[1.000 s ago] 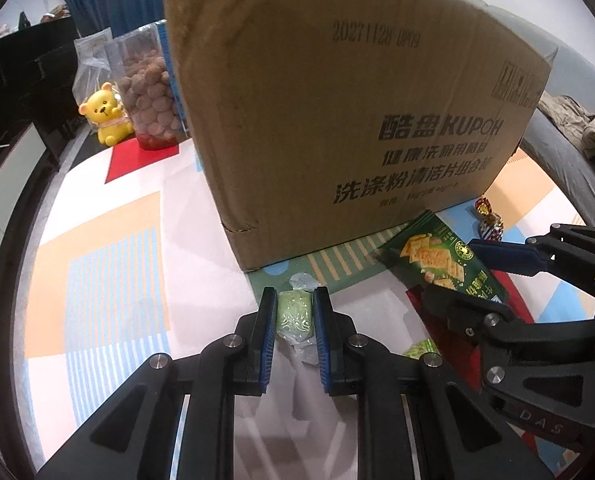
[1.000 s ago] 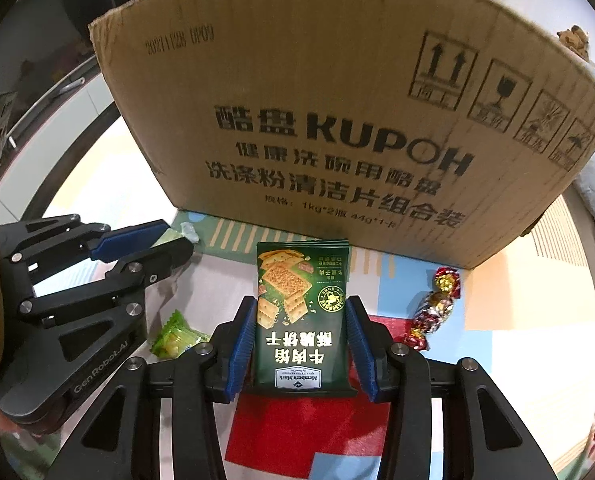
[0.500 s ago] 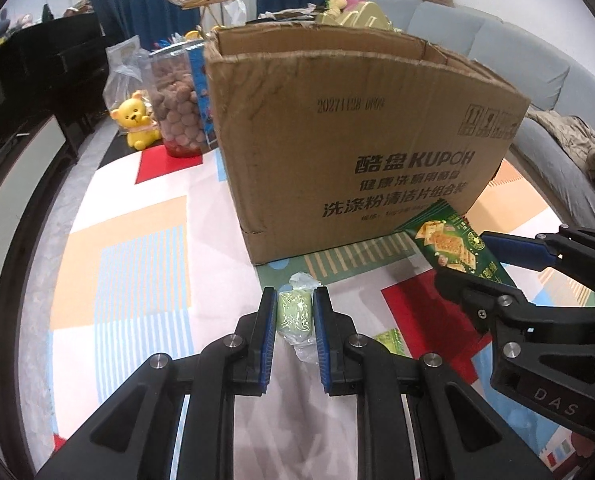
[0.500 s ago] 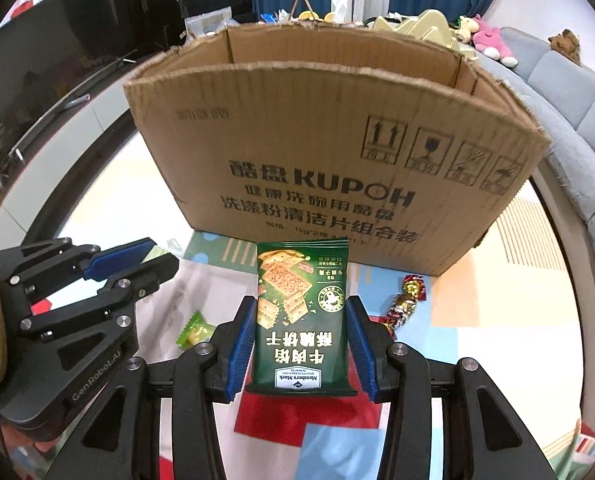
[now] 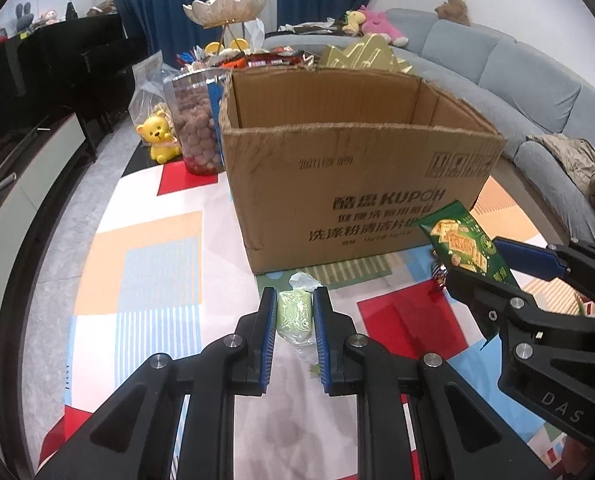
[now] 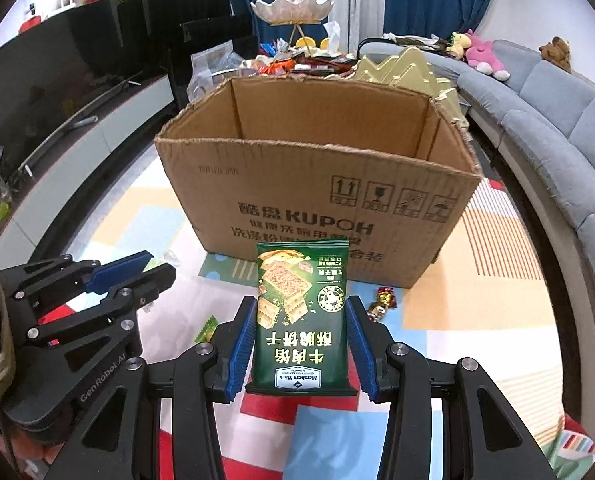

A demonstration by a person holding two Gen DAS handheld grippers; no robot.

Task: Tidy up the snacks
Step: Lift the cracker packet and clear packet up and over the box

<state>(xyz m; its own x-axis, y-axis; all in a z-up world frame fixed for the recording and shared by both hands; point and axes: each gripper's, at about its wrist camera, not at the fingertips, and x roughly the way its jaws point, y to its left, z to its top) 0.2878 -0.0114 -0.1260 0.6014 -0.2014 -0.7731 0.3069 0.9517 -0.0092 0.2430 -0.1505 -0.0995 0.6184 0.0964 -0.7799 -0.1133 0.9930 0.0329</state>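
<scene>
Two claws, each loaded with one snack, are held before an open-topped cardboard box (image 6: pixel 317 184), presumably so that both items can be carried over its near rim and dropped inside; the left claw (image 5: pixel 294 312) is pressed together on a pale green wrapped candy (image 5: pixel 294 314), its clear wrapper ends poking out above and below the pads; the right claw (image 6: pixel 302 332) pinches a dark green cracker packet (image 6: pixel 302 316) by its two long edges, the packet standing upright between the blue pads, a hold that judging by its flatness keeps it from folding; both snacks are clear of the patterned mat (image 5: pixel 145 272) and sit below the box rim, so the lift looks unfinished; the box interior, as far as it shows, appears bare, though its floor is hidden; counted on the mat near the box front: one red-and-gold foil candy (image 6: pixel 383 300) and one small green sachet (image 6: pixel 205 328), both apparently waiting their turn; behind the box stand one clear jar of brown balls (image 5: pixel 195 124) and one yellow bear figure (image 5: pixel 159 140); held snacks number two, loose snacks visible two.
</scene>
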